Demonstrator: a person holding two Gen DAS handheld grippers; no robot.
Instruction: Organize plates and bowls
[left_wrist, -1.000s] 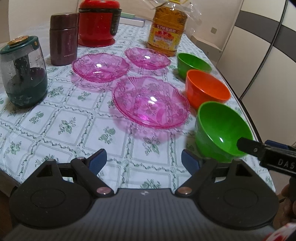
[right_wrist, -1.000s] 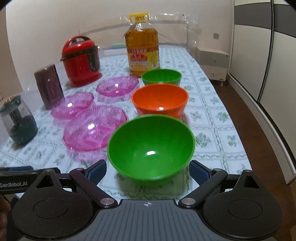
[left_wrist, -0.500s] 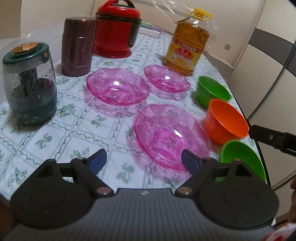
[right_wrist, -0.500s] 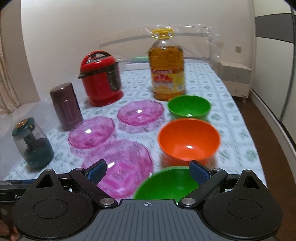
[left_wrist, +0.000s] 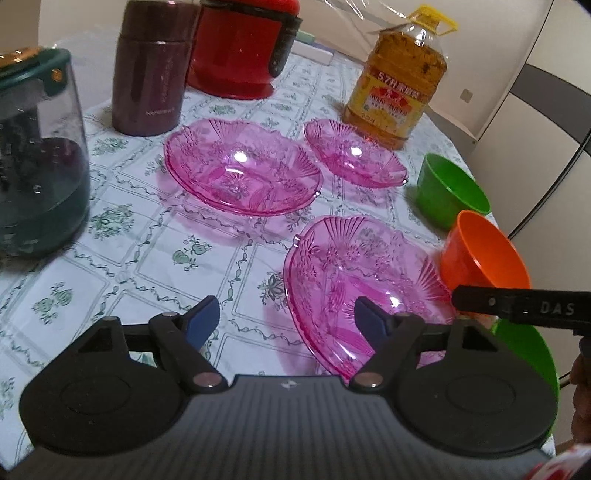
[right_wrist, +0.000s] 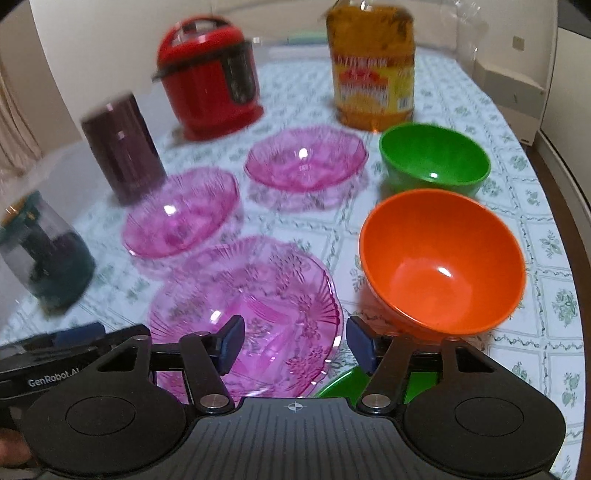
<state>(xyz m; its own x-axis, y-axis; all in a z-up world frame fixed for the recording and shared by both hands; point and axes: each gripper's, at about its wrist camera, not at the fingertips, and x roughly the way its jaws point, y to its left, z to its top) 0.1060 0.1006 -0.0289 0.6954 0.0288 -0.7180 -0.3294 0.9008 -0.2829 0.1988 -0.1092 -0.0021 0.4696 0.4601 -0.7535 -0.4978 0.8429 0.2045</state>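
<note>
Three pink glass plates lie on the table: a near one, a middle one and a far small one. To their right stand an orange bowl, a far green bowl and a near green bowl, mostly hidden under the grippers. My left gripper is open and empty at the near plate's left edge. My right gripper is open and empty above the near green bowl.
An oil bottle, a red cooker, a maroon flask and a dark green jar stand along the back and left. The table's edge runs just right of the bowls.
Both grippers have moved forward over the table. The near green bowl has slid under the right gripper's view. The right gripper's jaws stand narrower than before.
</note>
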